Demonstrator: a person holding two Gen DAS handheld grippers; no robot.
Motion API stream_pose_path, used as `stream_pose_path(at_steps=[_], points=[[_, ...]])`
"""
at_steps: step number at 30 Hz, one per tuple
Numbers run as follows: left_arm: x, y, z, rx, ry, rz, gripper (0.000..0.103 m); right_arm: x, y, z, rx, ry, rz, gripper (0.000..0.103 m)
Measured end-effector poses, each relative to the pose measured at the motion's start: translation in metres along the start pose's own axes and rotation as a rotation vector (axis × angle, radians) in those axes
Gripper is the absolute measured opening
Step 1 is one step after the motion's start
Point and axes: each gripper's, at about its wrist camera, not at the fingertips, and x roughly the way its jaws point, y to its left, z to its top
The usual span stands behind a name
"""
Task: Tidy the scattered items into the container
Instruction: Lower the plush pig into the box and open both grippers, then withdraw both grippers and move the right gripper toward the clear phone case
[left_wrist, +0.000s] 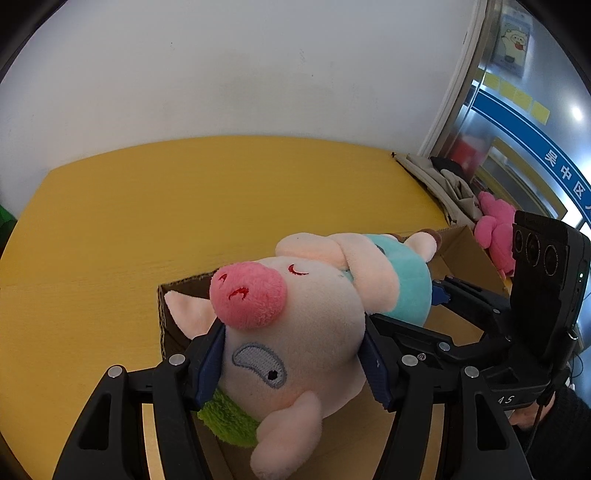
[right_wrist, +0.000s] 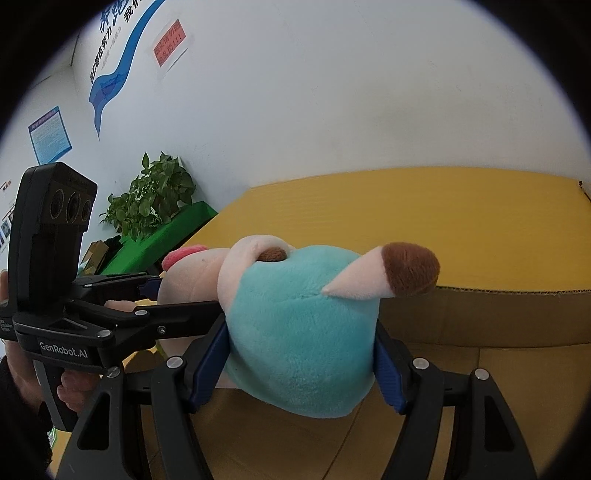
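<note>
You have the plush pig (left_wrist: 295, 332) clamped in both grippers, left gripper (left_wrist: 295, 354) on its head and right gripper (right_wrist: 301, 363) on its body, low over the open cardboard box (right_wrist: 480, 317), not yet released; a pink plush (left_wrist: 495, 236) far right lies outside.

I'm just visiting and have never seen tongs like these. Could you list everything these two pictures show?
plush pig: one, cream with pink snout and teal shirt, held over the box
cardboard box: one, brown, open, on the table
table: one, yellow, against the white wall
pink plush toy: one, beyond the box
potted plant: one, green, on a green surface
left tongs: black with blue pads, clamped on the pig's head
right tongs: black with blue pads, clamped on its teal body
hand: one, on the left tongs' handle
</note>
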Motion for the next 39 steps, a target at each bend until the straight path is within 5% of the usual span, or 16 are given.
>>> stream_pose_path(at_steps=[9,13,19,29,34,39], points=[[0.023,0.017,-0.015,-0.057,0.079,-0.007,0.076,0.031,-0.005,-0.008,0.006,0.102,0.011,0.076],[0.017,0.019,-0.014,-0.077,0.071,0.002,0.079,0.034,-0.012,-0.002,0.041,0.106,0.007,0.089],[-0.028,0.013,-0.014,-0.069,-0.02,0.031,0.094,0.017,-0.004,0.005,-0.036,0.094,-0.079,0.091],[-0.182,-0.024,-0.041,-0.007,-0.276,0.096,0.103,-0.11,0.028,0.019,-0.151,0.006,-0.208,0.091],[-0.246,-0.05,-0.083,0.017,-0.37,0.129,0.103,-0.197,0.06,-0.003,-0.146,-0.076,-0.218,0.091],[-0.269,-0.079,-0.13,0.026,-0.401,0.175,0.103,-0.256,0.086,-0.042,-0.13,-0.146,-0.285,0.091]])
